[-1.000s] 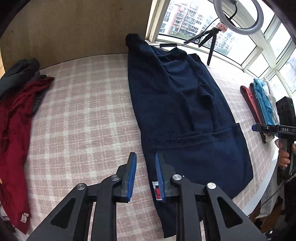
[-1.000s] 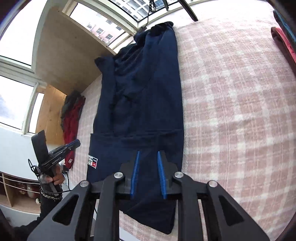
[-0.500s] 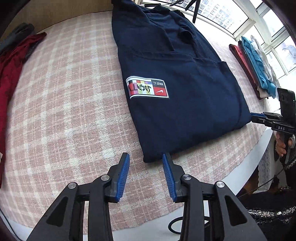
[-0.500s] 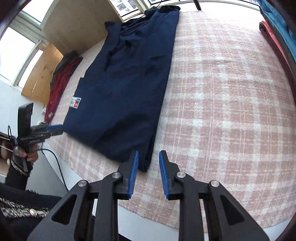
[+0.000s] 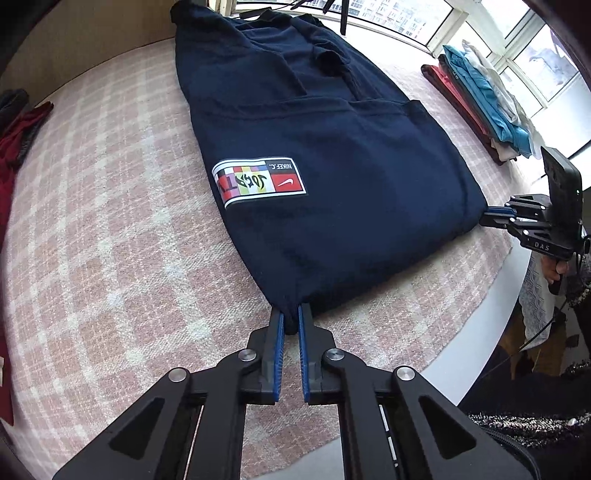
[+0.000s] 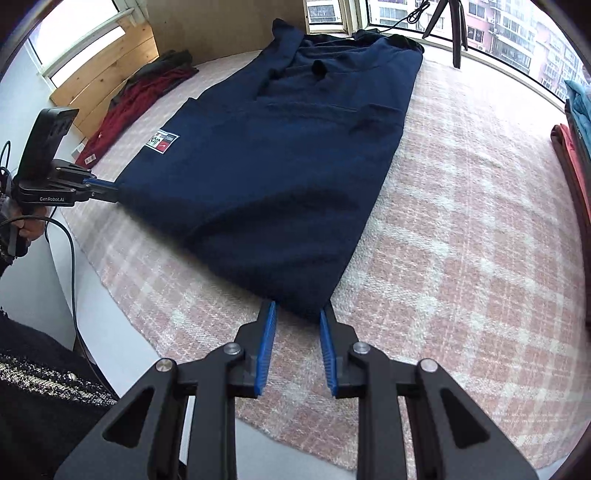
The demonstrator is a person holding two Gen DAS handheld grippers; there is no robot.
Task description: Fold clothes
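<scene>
A navy blue garment (image 5: 325, 147) with a coloured logo patch (image 5: 258, 181) lies flat and lengthwise on the pink plaid cloth (image 5: 103, 240). It also shows in the right wrist view (image 6: 280, 166). My left gripper (image 5: 291, 314) is shut on the garment's near left corner, and shows pinching it in the right wrist view (image 6: 110, 194). My right gripper (image 6: 298, 310) is open, its blue pads on either side of the near right corner; in the left wrist view (image 5: 487, 216) its tip touches that corner.
A stack of folded clothes (image 5: 484, 99) in red, teal and white lies at the right edge. A dark red garment (image 6: 136, 99) is heaped at the far left by the wooden wall. A tripod (image 6: 454, 29) stands by the windows. The table's front edge (image 6: 122, 354) is close.
Both grippers moved forward to the garment's near corners. The left one closed on its corner. The right one opened wider around its corner.
</scene>
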